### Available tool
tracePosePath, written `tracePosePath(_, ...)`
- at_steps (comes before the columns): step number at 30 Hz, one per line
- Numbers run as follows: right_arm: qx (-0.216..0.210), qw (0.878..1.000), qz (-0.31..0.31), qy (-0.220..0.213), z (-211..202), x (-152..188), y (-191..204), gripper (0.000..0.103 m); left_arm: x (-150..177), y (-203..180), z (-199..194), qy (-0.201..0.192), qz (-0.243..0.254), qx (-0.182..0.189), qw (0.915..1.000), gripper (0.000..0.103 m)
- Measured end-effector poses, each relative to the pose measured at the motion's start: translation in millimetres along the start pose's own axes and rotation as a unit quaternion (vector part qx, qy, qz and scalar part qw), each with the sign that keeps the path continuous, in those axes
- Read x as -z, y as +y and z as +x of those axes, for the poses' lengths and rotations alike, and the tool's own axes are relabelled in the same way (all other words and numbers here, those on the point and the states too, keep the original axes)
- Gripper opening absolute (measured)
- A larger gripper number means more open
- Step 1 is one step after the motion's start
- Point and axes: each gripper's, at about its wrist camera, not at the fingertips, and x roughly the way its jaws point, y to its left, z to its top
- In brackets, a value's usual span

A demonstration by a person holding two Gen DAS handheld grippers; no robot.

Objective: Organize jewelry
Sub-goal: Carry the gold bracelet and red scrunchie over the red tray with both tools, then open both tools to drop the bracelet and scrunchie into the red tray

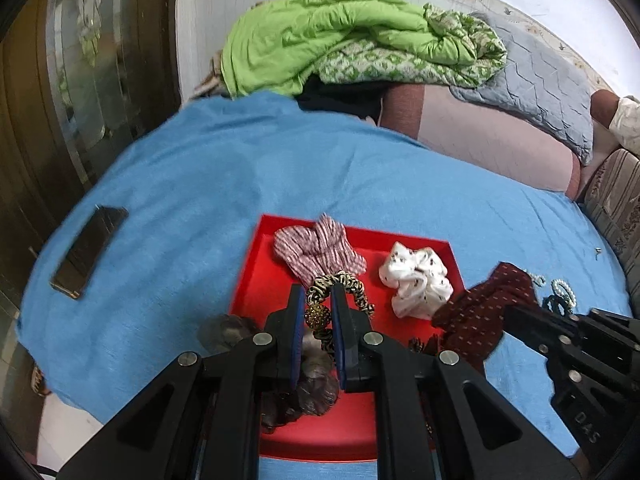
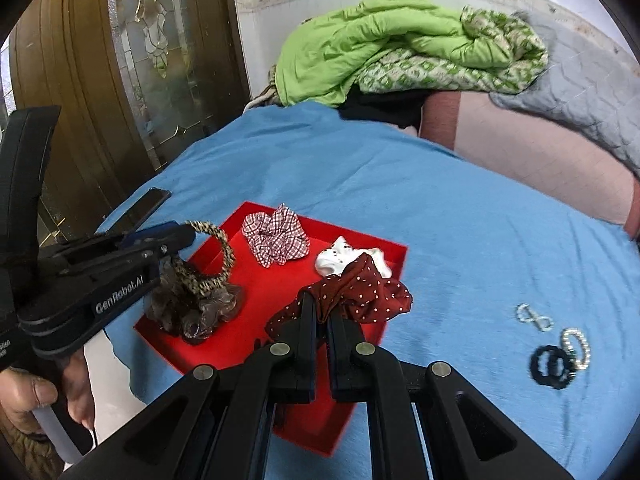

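A red tray (image 1: 256, 280) (image 2: 224, 340) lies on the blue cloth. My left gripper (image 1: 316, 296) (image 2: 188, 236) is shut on a leopard-print hair band with a gold bead (image 1: 320, 314) (image 2: 224, 252), held above the tray's near left part. My right gripper (image 2: 323, 312) (image 1: 508, 316) is shut on a dark red dotted scrunchie (image 2: 360, 292) (image 1: 488, 304), held over the tray's right edge. In the tray lie a red checked scrunchie (image 1: 316, 248) (image 2: 276, 238), a white scrunchie (image 1: 416, 276) (image 2: 340, 258) and a grey-brown scrunchie (image 2: 200, 308) (image 1: 316, 384).
On the cloth right of the tray lie a pearl ring band (image 2: 576, 348), black hair ties (image 2: 552, 366) and a small beaded piece (image 2: 534, 318). A dark phone (image 1: 88, 252) lies at the left. Folded green and grey quilts (image 1: 360, 40) are piled behind.
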Motion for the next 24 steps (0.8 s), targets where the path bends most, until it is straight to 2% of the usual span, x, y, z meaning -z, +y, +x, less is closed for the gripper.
tracePosePath(5, 0.004, 1.000, 0.005, 0.029, 28, 9, -4, 0.005, 5, -3, 27, 0.019, 0.004, 0.001, 0.9998, 0.012)
tracePosePath(12, 0.013, 0.999, 0.001, 0.050, 48, 18, -8, 0.005, -1, 3, 66, 0.048, -0.008, -0.008, 0.9988, 0.012)
tracePosePath(18, 0.014, 0.998, 0.002, 0.061, 59, 20, -13, 0.006, -2, 9, 71, 0.050, -0.031, -0.001, 0.9983, 0.013)
tracePosePath(20, 0.013, 0.998, 0.002, 0.061, 59, 20, -13, 0.006, -2, 11, 70, 0.051, -0.038, 0.004, 0.9980, 0.018)
tracePosePath(22, 0.013, 0.998, -0.002, 0.061, 59, 21, -12, 0.006, -3, 13, 64, 0.045, -0.048, 0.004, 0.9978, 0.037)
tracePosePath(24, 0.012, 0.998, -0.002, 0.059, 58, 21, -11, 0.008, -5, 14, 55, 0.033, -0.057, 0.004, 0.9978, 0.045)
